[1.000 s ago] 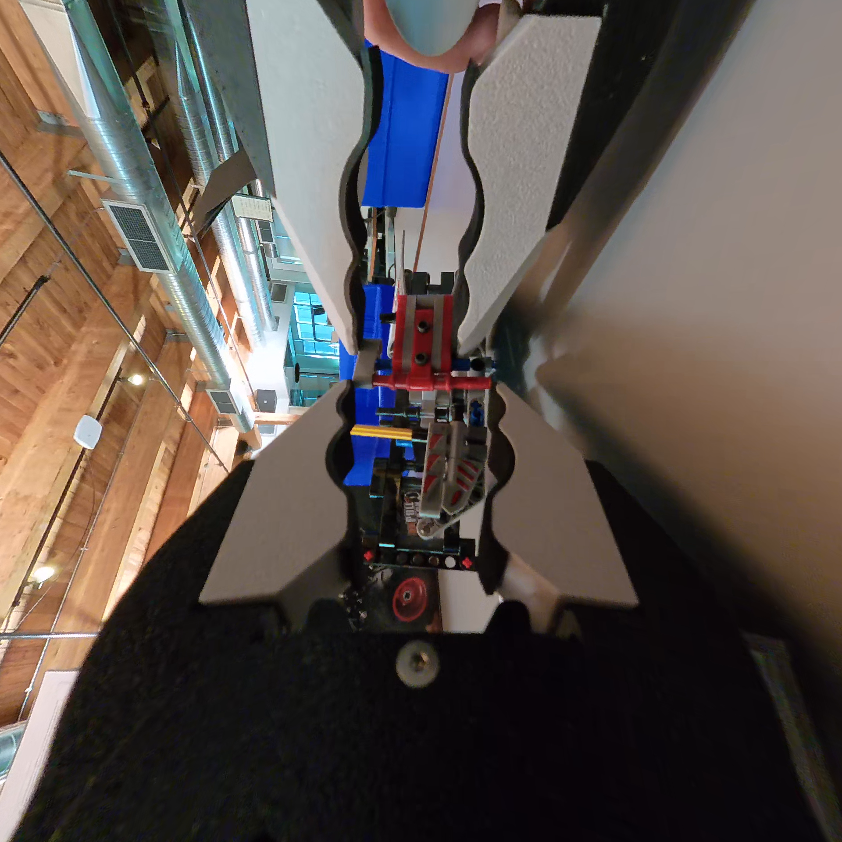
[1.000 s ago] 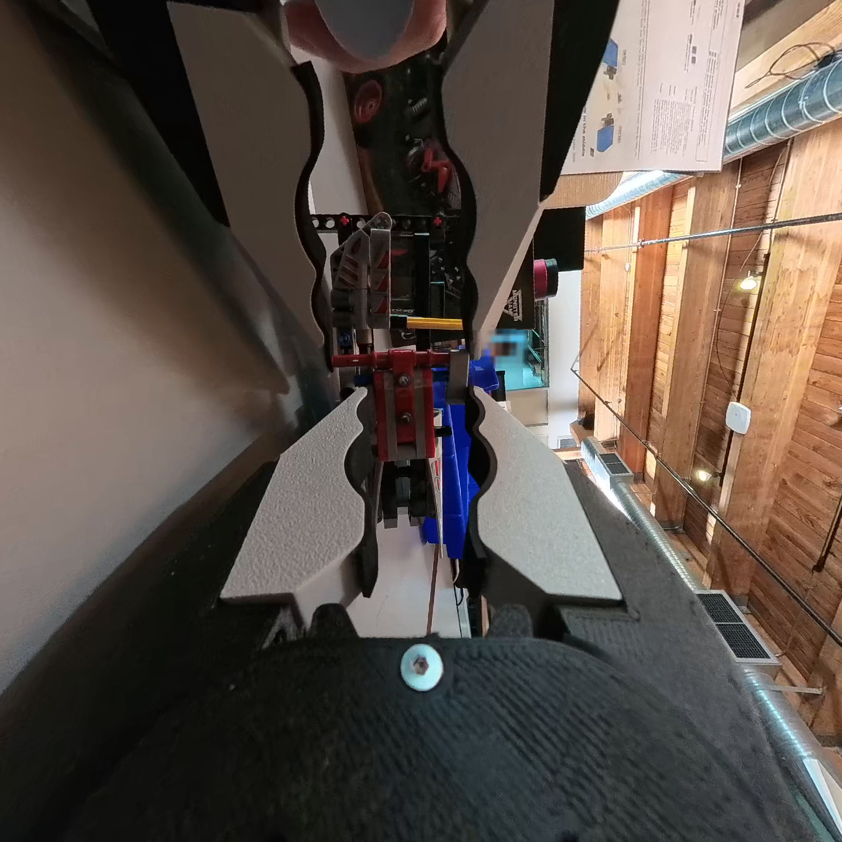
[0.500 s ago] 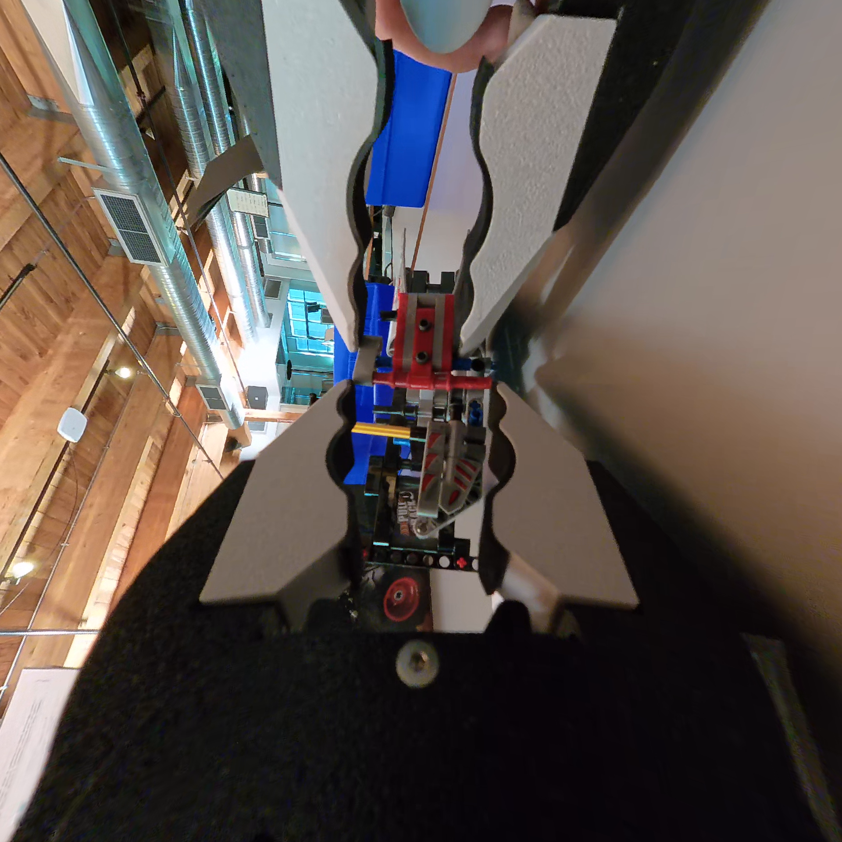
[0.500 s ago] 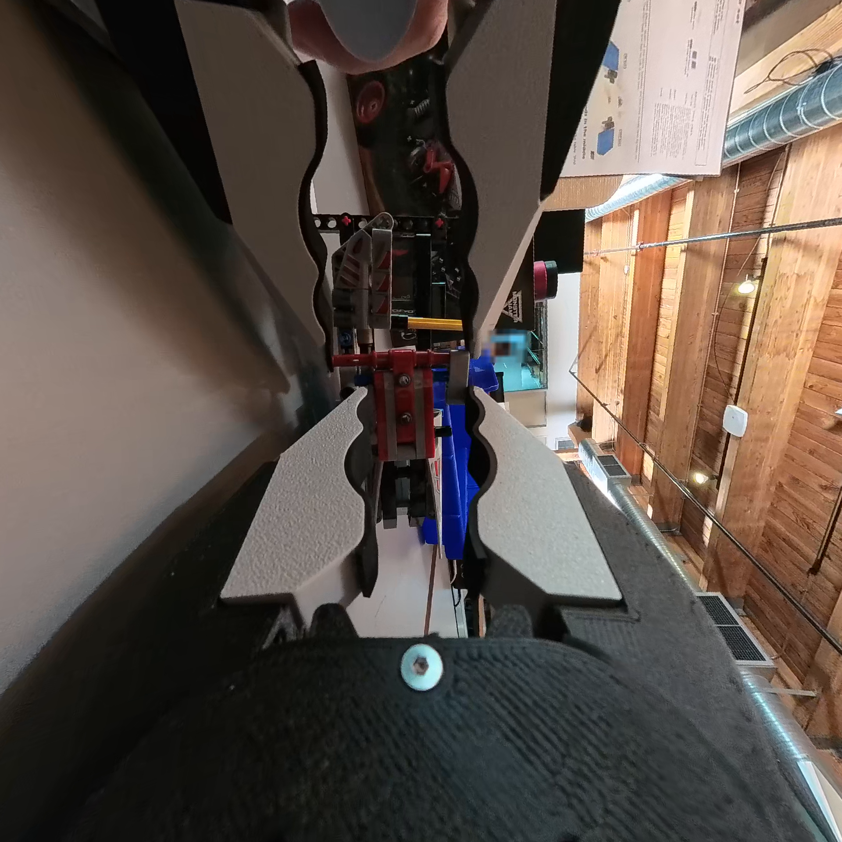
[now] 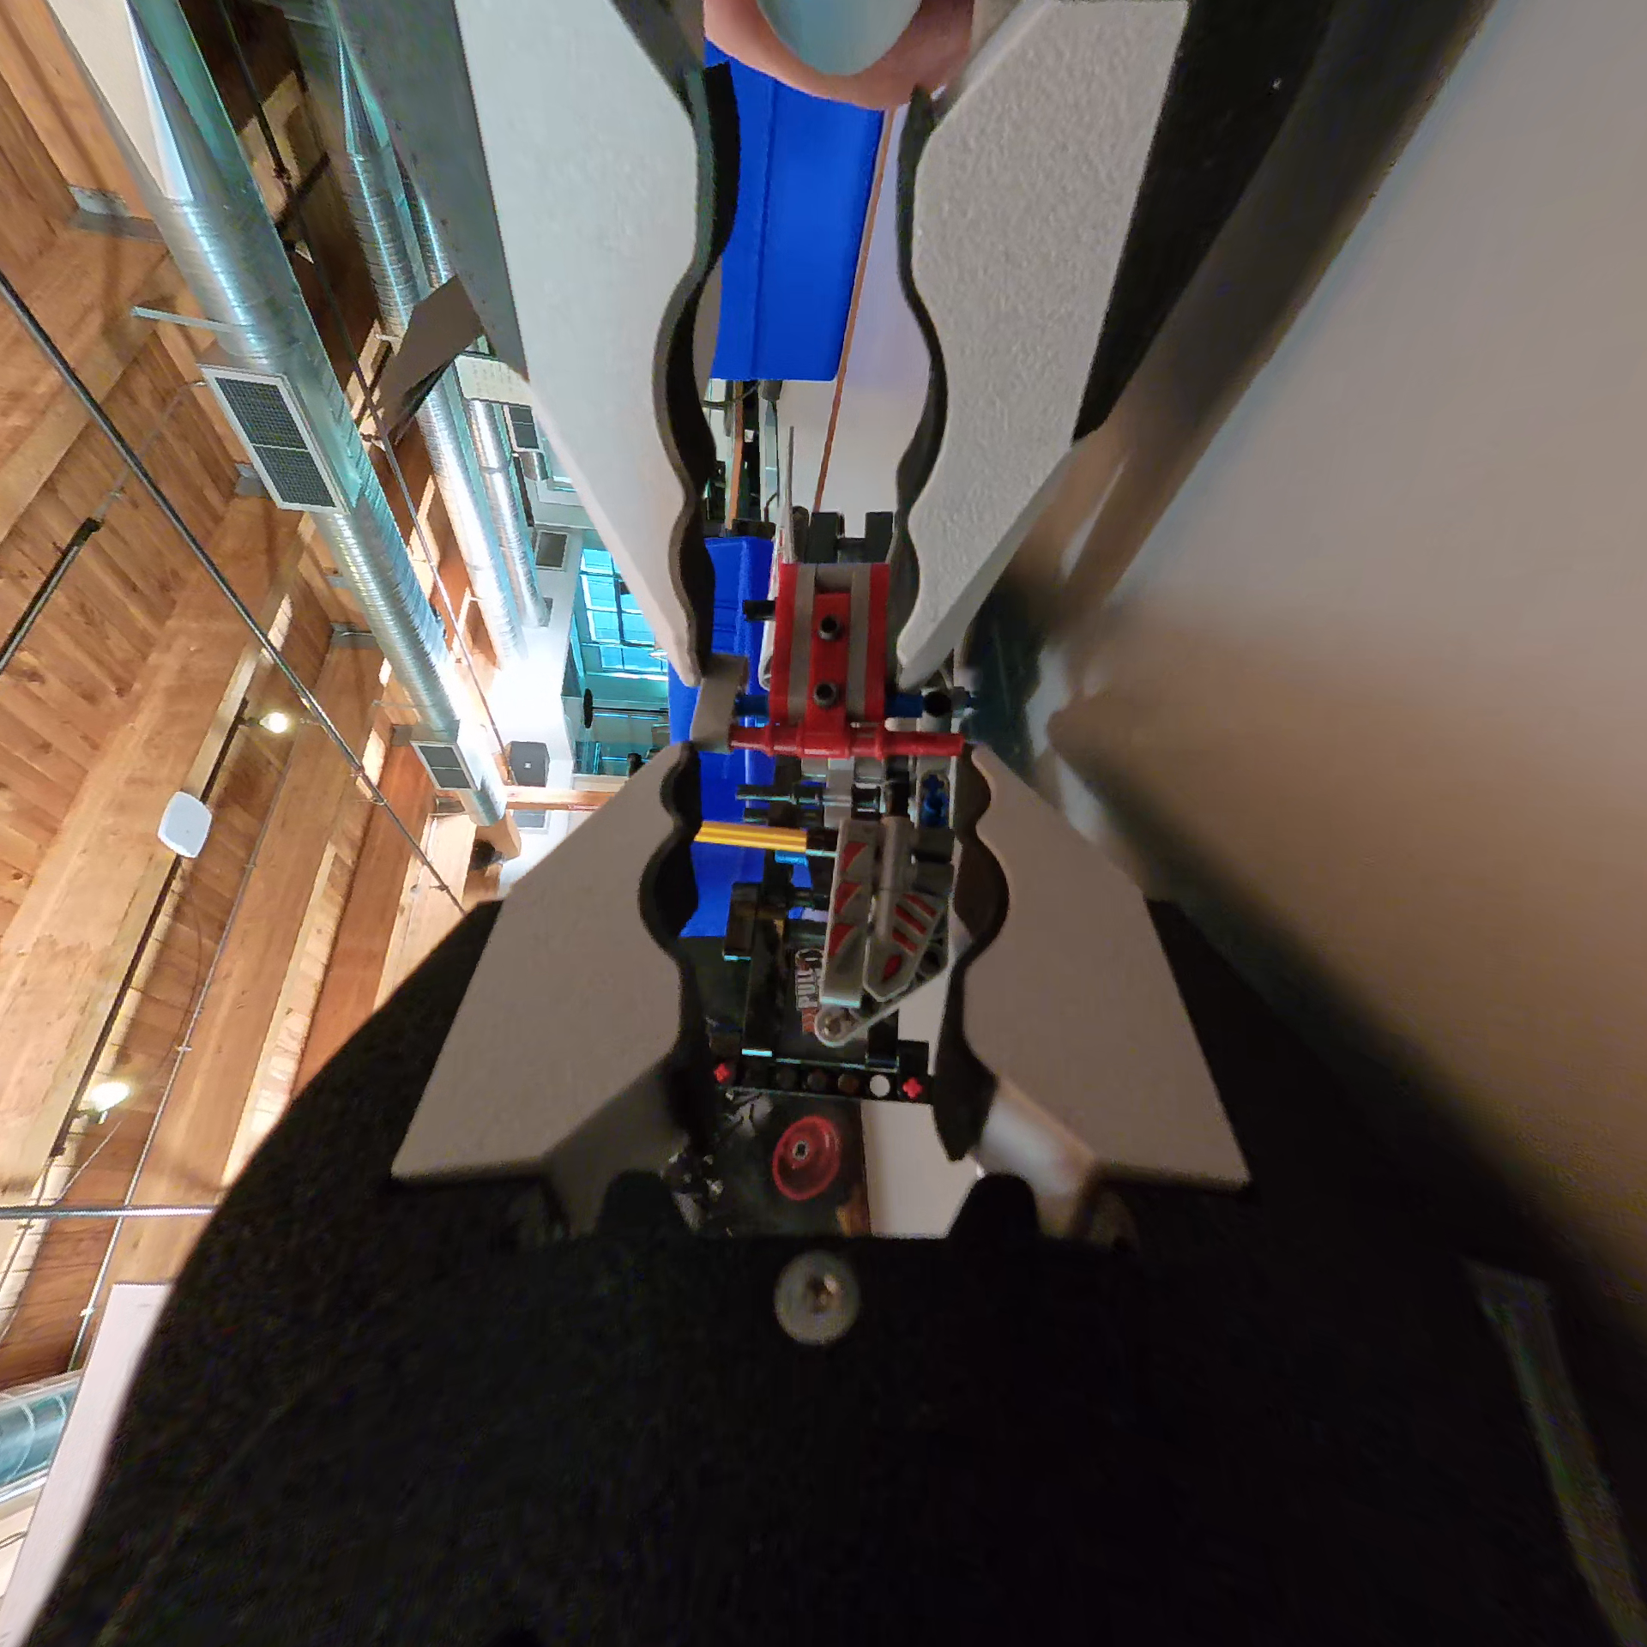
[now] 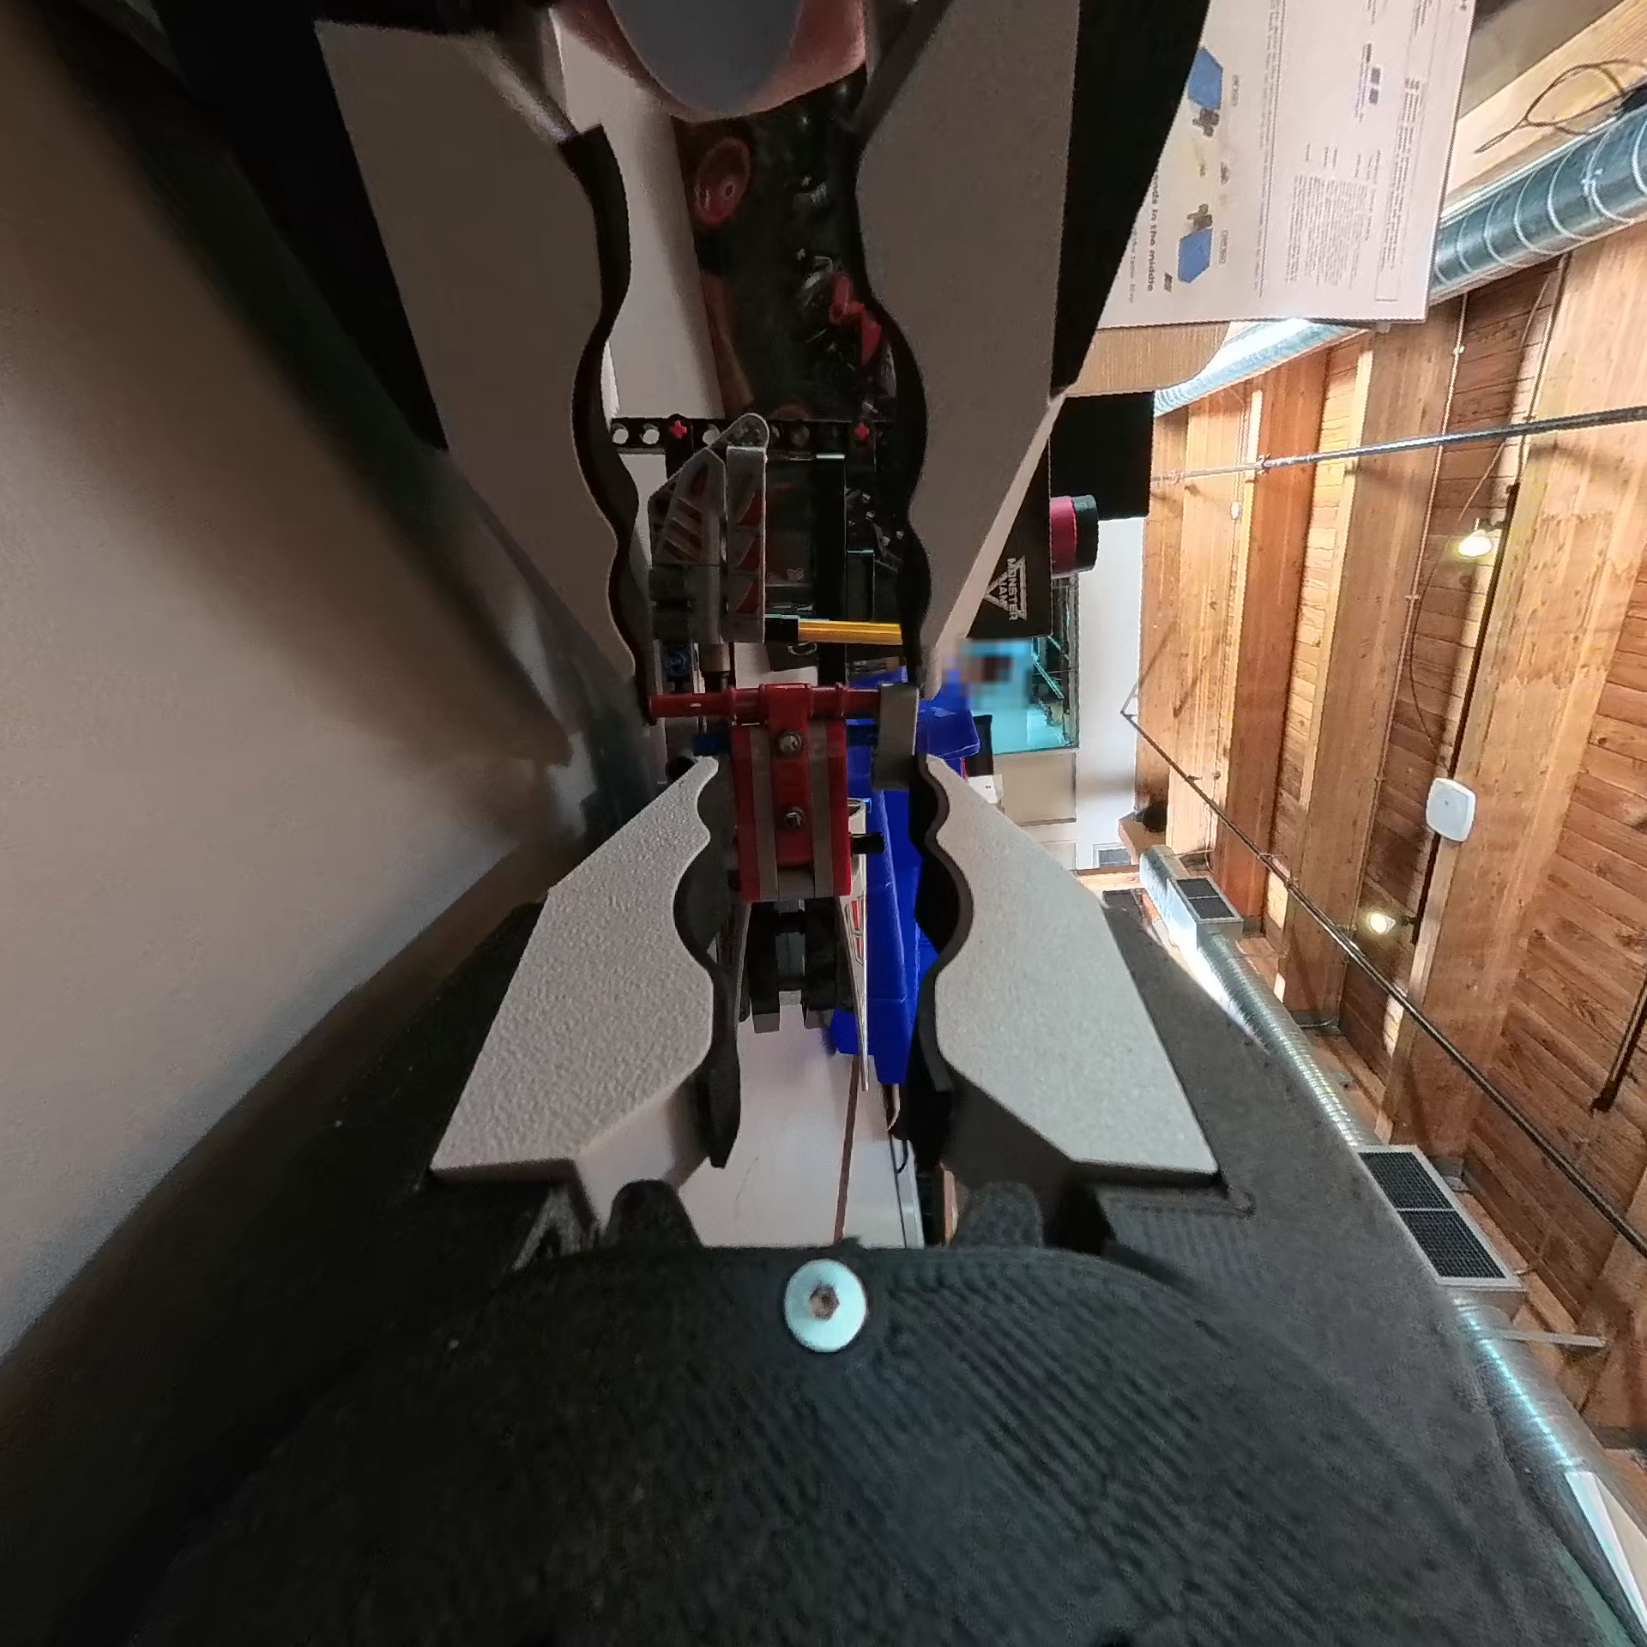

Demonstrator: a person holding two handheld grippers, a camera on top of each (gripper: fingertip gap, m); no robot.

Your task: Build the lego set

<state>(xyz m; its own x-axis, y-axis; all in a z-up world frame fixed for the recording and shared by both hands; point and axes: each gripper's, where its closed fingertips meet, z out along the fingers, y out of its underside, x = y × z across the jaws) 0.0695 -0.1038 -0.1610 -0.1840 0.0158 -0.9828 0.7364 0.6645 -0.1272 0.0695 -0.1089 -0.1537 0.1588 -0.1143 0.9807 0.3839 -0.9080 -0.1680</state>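
Note:
A partly built lego model hangs in the air between my two grippers, which face each other. Its red block and red axle (image 5: 829, 659) point toward the right gripper (image 5: 811, 664). Its grey striped panel (image 5: 878, 918), yellow axle (image 5: 753, 836) and black frame sit inside the left gripper (image 5: 824, 766). In the right wrist view the right gripper (image 6: 815, 775) is shut around the red block (image 6: 789, 820), and the left gripper (image 6: 784, 695) holds the grey-panel end (image 6: 713, 553) from above. Both grippers are shut on the model.
A black tray with loose parts and a red wheel (image 5: 802, 1150) lies behind the model, and it also shows in the right wrist view (image 6: 802, 267). Blue bins (image 5: 784, 223) stand on the white table (image 6: 784, 1159). A grey wall (image 5: 1337, 624) runs close alongside. A thumb (image 5: 838, 36) shows at the top.
The views sway slightly against the background. Both grippers keep the same hold on the model.

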